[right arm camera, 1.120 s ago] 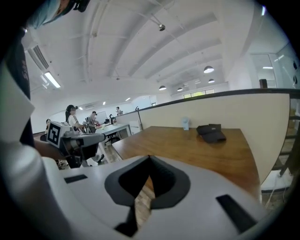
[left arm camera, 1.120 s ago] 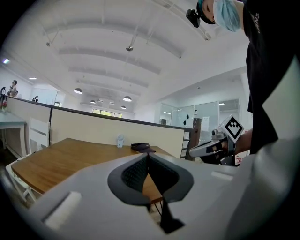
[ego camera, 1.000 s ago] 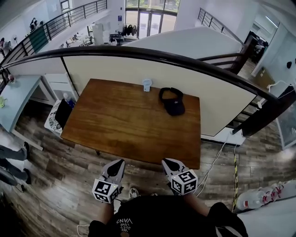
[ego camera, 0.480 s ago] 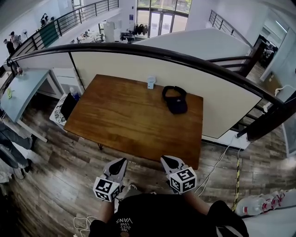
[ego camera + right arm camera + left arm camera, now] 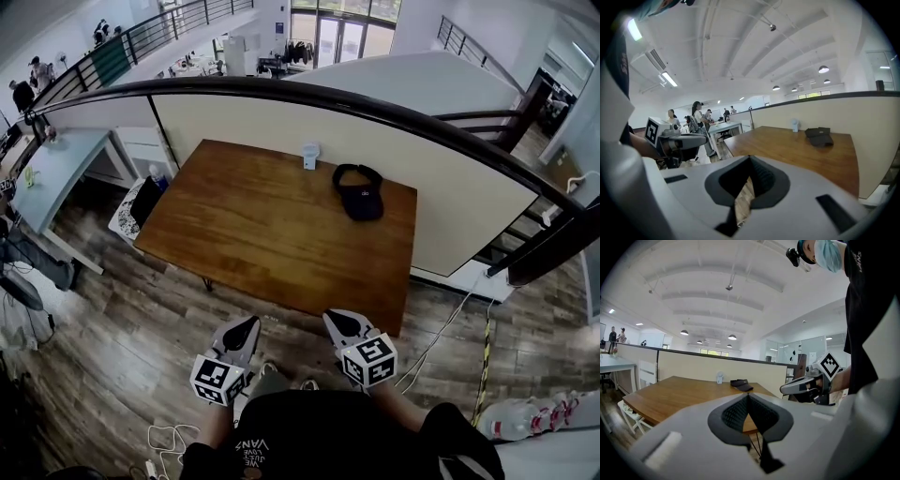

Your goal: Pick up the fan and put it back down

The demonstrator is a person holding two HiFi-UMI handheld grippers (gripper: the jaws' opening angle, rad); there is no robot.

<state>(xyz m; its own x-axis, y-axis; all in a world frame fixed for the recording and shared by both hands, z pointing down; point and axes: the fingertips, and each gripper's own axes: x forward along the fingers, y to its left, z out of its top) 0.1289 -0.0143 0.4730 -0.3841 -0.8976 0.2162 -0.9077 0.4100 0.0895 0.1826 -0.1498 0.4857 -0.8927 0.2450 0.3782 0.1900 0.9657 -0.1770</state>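
A small white fan [image 5: 309, 155] stands upright at the far edge of the wooden table [image 5: 253, 234], close to the cream wall; it shows tiny in the left gripper view [image 5: 720, 377] and the right gripper view [image 5: 795, 125]. My left gripper [image 5: 246, 327] and right gripper [image 5: 333, 322] hover side by side off the table's near edge, above the floor, both shut with nothing between the jaws. The fan is a full table depth away from both.
A dark cap [image 5: 359, 196] lies on the table to the right of the fan. A low cream wall with a dark handrail [image 5: 375, 108] curves behind the table. A white side table [image 5: 56, 173] and people stand at left. Cables [image 5: 441, 328] trail on the wooden floor at right.
The view has drifted so the table sits slightly higher and further right in the head view. Both grippers stay shut off the table's near edge.
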